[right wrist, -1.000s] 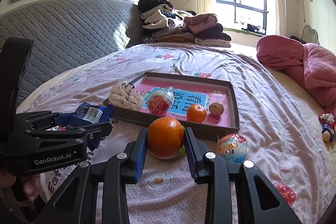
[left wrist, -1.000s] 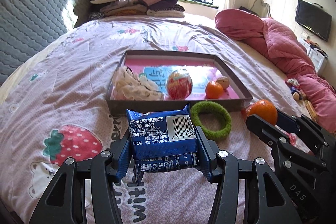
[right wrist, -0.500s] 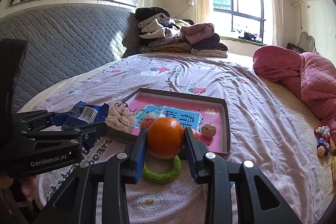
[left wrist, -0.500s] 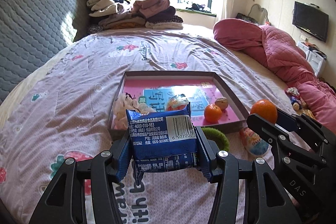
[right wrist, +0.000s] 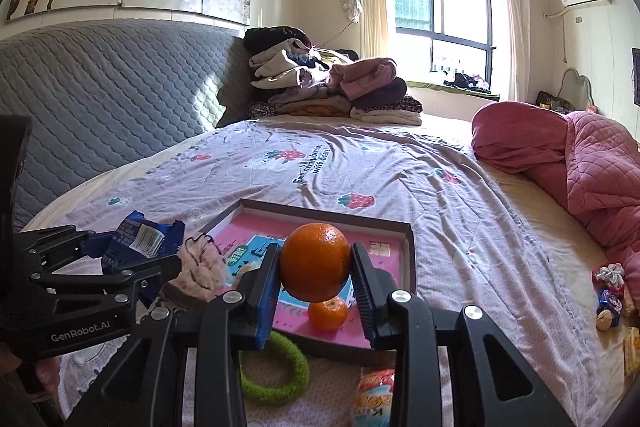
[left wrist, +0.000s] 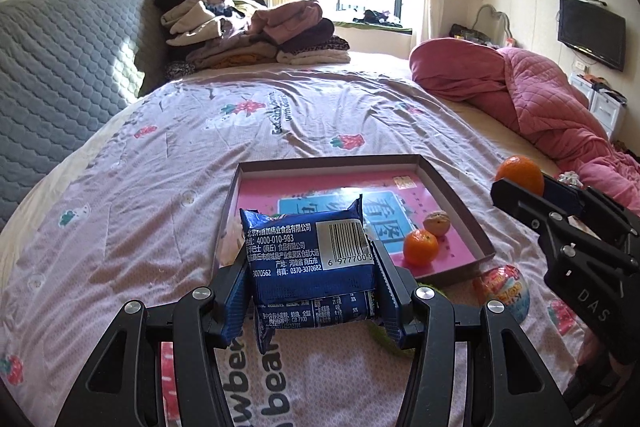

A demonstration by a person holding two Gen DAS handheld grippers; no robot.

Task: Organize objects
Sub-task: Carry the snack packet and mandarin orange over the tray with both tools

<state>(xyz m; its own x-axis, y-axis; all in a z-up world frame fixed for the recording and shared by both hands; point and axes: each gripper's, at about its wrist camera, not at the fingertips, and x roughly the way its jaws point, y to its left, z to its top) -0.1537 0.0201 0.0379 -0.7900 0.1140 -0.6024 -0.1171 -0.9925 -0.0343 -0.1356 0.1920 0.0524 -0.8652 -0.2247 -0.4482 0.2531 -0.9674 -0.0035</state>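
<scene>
Hovering short of the shallow tray (left wrist: 456, 201), which lies ahead of and below both tools, the left gripper (left wrist: 310, 277) clamps a blue snack packet (left wrist: 308, 255) broadside while the right gripper (right wrist: 316, 281) pinches a large orange (right wrist: 315, 267) nearer the tray's right half.

Each camera rides behind its own jaws, angled down across the bed toward the window. The left one sits close behind the blue packet (left wrist: 310, 259) between its jaws, the shallow box (left wrist: 452, 187) just ahead. The right one looks past the orange (right wrist: 315, 262) between its jaws at the same box (right wrist: 408, 251). Each view catches the other gripper at its edge.
</scene>
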